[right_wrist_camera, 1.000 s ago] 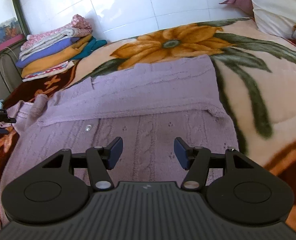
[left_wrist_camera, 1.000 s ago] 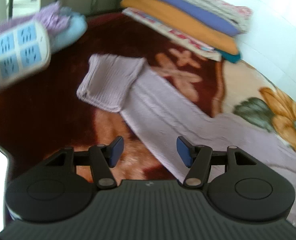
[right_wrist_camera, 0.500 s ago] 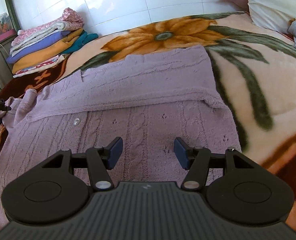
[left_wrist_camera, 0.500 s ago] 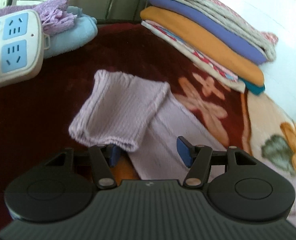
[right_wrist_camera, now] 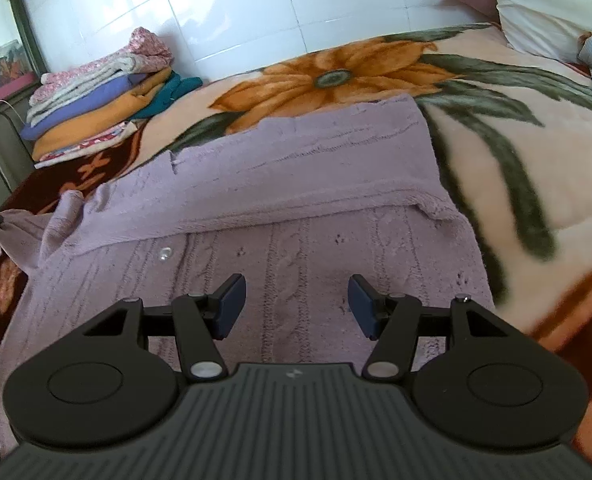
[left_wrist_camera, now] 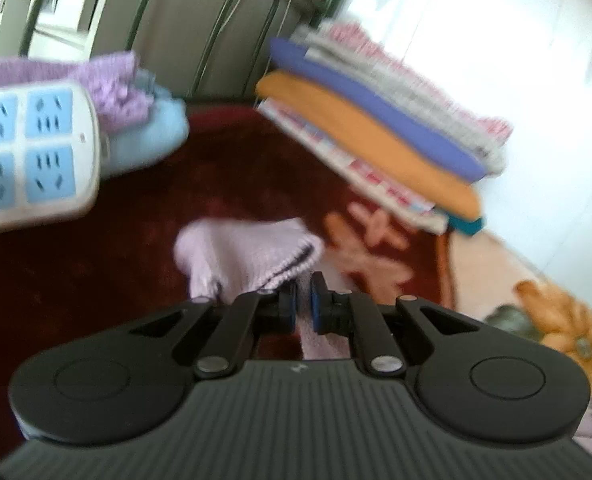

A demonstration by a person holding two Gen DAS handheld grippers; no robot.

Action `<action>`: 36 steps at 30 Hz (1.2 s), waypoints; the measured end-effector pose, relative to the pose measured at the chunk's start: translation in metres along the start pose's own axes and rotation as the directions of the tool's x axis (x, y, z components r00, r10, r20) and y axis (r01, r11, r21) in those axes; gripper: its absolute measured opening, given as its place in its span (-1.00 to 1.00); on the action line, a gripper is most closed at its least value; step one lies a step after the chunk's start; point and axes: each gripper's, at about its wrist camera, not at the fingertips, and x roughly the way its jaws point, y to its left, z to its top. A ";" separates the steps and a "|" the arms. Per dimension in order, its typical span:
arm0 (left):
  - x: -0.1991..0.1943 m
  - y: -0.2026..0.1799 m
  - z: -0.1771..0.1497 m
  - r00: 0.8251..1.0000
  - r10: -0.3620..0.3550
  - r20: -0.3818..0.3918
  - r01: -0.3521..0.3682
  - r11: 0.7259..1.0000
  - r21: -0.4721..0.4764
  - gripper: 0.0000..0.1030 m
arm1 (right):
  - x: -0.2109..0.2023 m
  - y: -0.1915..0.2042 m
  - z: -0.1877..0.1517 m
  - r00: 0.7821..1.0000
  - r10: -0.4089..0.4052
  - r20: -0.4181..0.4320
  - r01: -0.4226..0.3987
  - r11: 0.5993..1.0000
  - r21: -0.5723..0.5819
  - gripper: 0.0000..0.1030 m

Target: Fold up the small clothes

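in the left wrist view, which is blurred, the left gripper sits at lower centre with its blue pads pressed together on lilac knit: it pinches the sleeve cuff of the lilac cardigan, and the cuff bunches up just above the fingers at mid-frame. under it lies a dark red blanket with pale flower shapes. at the left edge is a white power strip with blue sockets, and behind it a purple knit cloth on a light blue one. a stack of folded clothes runs across the upper right, against a white wall.

in the right wrist view, the right gripper is at lower centre, its fingers spread wide with nothing between them, over the body of the lilac cardigan. the cardigan lies flat on the blanket across the middle of the frame, one side folded over the front, a clear button showing left of centre. the folded stack is at upper left, a pillow at upper right.
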 end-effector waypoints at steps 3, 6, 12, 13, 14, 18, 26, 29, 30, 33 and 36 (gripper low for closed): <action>-0.026 -0.013 0.008 0.997 -0.057 0.049 0.055 0.998 0.022 -0.81 | -0.004 0.002 0.001 1.000 0.017 0.008 -0.017 1.000 -0.002 0.25; -0.049 -0.035 0.015 0.989 -0.112 0.092 0.107 0.992 0.062 -0.81 | -0.008 0.002 0.000 0.999 0.030 0.019 -0.030 1.000 0.006 0.25; -0.089 -0.087 0.018 0.963 -0.219 0.155 0.196 0.969 0.152 -0.81 | -0.017 -0.004 -0.001 0.998 0.041 0.040 -0.042 0.999 0.026 0.25; -0.093 -0.098 0.016 0.958 -0.245 0.151 0.219 0.961 0.166 -0.81 | -0.019 -0.006 0.000 0.998 0.040 0.044 -0.041 0.999 0.032 0.25; -0.094 -0.107 0.014 0.954 -0.263 0.146 0.236 0.955 0.179 -0.81 | -0.020 -0.008 0.000 0.998 0.040 0.048 -0.041 0.998 0.038 0.25; -0.098 -0.150 -0.002 0.934 -0.341 0.107 0.308 0.920 0.241 -0.81 | -0.028 -0.015 0.001 0.997 0.042 0.070 -0.046 0.997 0.057 0.25; -0.085 -0.212 -0.062 0.907 -0.418 -0.040 0.413 0.871 0.266 -0.81 | -0.034 -0.031 0.000 0.995 0.041 0.091 -0.050 0.995 0.092 0.25; -0.075 -0.224 -0.089 0.903 -0.415 -0.115 0.430 0.860 0.276 -0.81 | -0.034 -0.036 -0.003 0.996 0.039 0.086 -0.048 0.993 0.105 0.25; -0.072 -0.226 -0.097 0.901 -0.411 -0.139 0.434 0.858 0.273 -0.81 | -0.033 -0.036 -0.003 0.996 0.039 0.085 -0.048 0.993 0.108 0.25; -0.064 -0.228 -0.121 0.886 -0.405 -0.225 0.455 0.851 0.261 -0.76 | -0.031 -0.036 -0.004 0.996 0.045 0.078 -0.053 0.992 0.111 0.25; -0.058 -0.227 -0.137 0.859 -0.399 -0.320 0.483 0.839 0.249 -0.75 | -0.028 -0.032 -0.003 0.997 0.056 0.062 -0.062 0.993 0.098 0.25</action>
